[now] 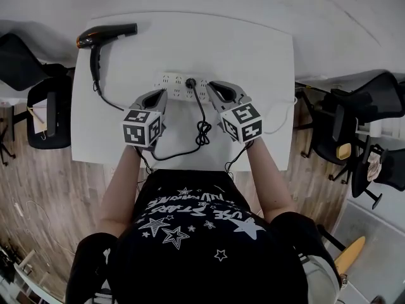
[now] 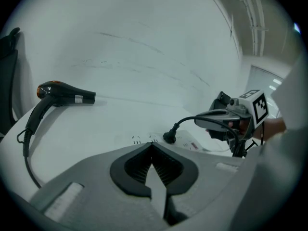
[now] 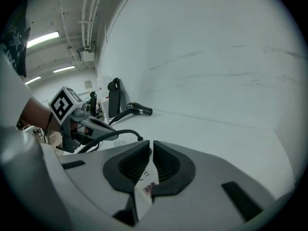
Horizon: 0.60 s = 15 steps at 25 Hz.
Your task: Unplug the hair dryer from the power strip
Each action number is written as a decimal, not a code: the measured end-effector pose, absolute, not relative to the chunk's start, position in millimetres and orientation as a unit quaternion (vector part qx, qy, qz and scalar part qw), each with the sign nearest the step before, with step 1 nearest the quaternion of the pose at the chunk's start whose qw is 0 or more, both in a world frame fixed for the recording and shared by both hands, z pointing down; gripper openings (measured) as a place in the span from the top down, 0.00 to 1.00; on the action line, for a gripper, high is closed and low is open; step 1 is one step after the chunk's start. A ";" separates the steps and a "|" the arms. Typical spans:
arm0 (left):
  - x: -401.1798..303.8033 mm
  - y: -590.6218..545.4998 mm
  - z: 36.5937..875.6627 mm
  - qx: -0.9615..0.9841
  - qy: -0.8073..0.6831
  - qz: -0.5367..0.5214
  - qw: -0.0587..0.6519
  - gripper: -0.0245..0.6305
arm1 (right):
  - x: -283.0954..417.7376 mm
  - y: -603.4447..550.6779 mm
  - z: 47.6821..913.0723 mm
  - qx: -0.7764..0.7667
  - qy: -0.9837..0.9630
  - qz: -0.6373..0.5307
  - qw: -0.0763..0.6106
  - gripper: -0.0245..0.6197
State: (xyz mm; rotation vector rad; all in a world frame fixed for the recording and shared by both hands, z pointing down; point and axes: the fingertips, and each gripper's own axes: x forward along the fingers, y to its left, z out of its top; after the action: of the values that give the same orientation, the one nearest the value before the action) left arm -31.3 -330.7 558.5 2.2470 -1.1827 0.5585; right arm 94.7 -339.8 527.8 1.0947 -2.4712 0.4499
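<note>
A black hair dryer (image 1: 104,35) (image 2: 62,94) (image 3: 139,110) lies at the far left of the white table (image 1: 253,49). Its black cord (image 1: 201,116) loops back to a black plug (image 1: 190,82) (image 2: 169,137) (image 3: 140,138) seated in the white power strip (image 1: 180,88) (image 2: 192,144) at mid-table. My left gripper (image 1: 161,95) (image 2: 151,146) hovers just near-left of the strip, jaws together and empty. My right gripper (image 1: 212,87) (image 3: 150,147) hangs over the strip's right end, to the right of the plug, with only a sliver between its jaws and nothing in them.
The strip's white lead (image 1: 281,116) trails off the table's right edge. Black office chairs stand left (image 1: 47,113) and right (image 1: 342,132) of the table on the wooden floor. A white wall lies beyond the table's far edge.
</note>
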 end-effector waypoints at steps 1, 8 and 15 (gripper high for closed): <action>-29.2 -332.5 560.8 0.832 -0.437 0.210 0.268 0.95 | 93.1 -340.9 530.5 0.385 -0.885 0.157 0.207 0.91; -24.0 -341.2 575.5 0.826 -0.431 0.234 0.277 0.95 | 78.9 -341.9 547.8 0.339 -0.896 0.118 0.260 0.89; -28.2 -346.2 585.0 0.818 -0.434 0.247 0.286 0.95 | 60.9 -346.2 550.6 0.318 -0.902 0.087 0.278 0.80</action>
State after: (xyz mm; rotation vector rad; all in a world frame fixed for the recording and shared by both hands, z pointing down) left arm -28.2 -346.2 585.0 2.1855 -1.1605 0.6616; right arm 60.9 -346.2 550.6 0.8541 -2.4213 0.2335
